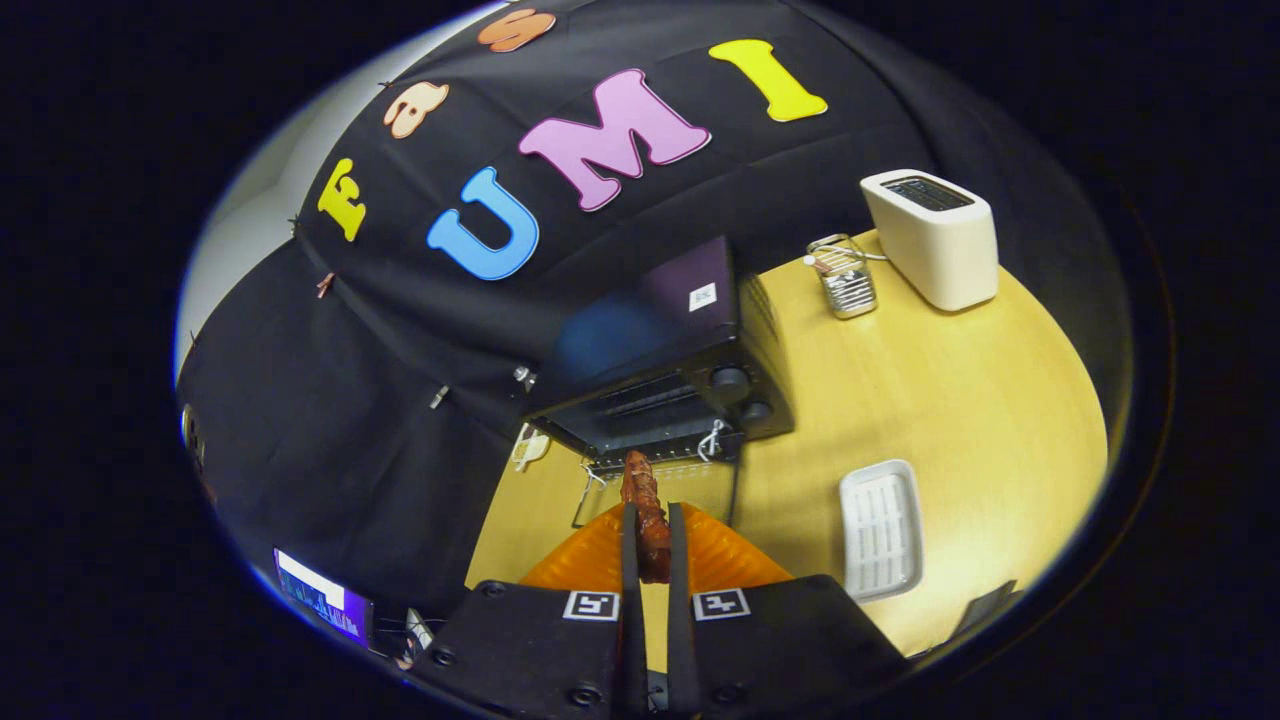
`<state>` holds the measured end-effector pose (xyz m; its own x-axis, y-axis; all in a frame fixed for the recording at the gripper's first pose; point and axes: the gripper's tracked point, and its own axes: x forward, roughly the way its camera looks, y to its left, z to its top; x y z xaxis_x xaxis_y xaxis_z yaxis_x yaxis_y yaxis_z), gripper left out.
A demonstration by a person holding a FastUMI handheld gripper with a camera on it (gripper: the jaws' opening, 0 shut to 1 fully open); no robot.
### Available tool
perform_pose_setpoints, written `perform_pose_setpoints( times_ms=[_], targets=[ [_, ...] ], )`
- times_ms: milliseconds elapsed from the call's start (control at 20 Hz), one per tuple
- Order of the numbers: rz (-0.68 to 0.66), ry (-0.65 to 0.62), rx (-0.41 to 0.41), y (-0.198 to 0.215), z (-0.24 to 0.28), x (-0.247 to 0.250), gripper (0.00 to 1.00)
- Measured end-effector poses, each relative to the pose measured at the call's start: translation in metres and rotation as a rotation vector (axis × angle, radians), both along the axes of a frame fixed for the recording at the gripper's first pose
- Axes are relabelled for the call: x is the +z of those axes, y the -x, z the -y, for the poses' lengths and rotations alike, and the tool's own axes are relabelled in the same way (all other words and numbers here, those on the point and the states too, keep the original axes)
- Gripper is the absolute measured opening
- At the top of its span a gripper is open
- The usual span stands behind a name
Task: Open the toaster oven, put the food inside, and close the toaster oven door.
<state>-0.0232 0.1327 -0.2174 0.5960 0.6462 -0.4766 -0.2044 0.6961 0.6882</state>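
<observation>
Food: one piece, a reddish-brown, glazed strip resembling cooked meat, is pinched between the two fingers of the gripper, which are closed against its sides. Its far end projects beyond the fingertips toward the oven mouth. In my judgement it is light and somewhat soft, with a greasy surface likely to slip; a hold low on its length, as now, seems sound, but hard squeezing could tear or crush it.

Just ahead, the toaster oven door is one glass panel, dropped open and lying flat, with a wire rack edge at its hinge. Beyond it stands one black toaster oven, cavity exposed, with two knobs on its front panel.

To the right of the fingers, one white ridged tray lies on the wooden table. Farther off, near the booth wall, stand one small wire basket and one white slot toaster, just beside each other. The opening step appears complete; insertion remains.
</observation>
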Motion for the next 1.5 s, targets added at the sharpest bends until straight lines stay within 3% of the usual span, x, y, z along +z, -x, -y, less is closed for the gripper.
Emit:
perform_pose_setpoints(
  times_ms=[250,550,1100,1300,1500],
  targets=[
    [0.010,-0.044,-0.036,-0.023,-0.072,-0.016,0.12],
    [0.007,-0.084,-0.120,-0.066,-0.117,-0.049,0.12],
    [0.038,-0.097,-0.257,-0.139,-0.145,-0.103,0.12],
    [0.062,-0.089,-0.254,-0.153,-0.144,-0.111,0.12],
    [0.119,0.027,-0.241,-0.159,-0.143,-0.117,0.18]
  ],
)
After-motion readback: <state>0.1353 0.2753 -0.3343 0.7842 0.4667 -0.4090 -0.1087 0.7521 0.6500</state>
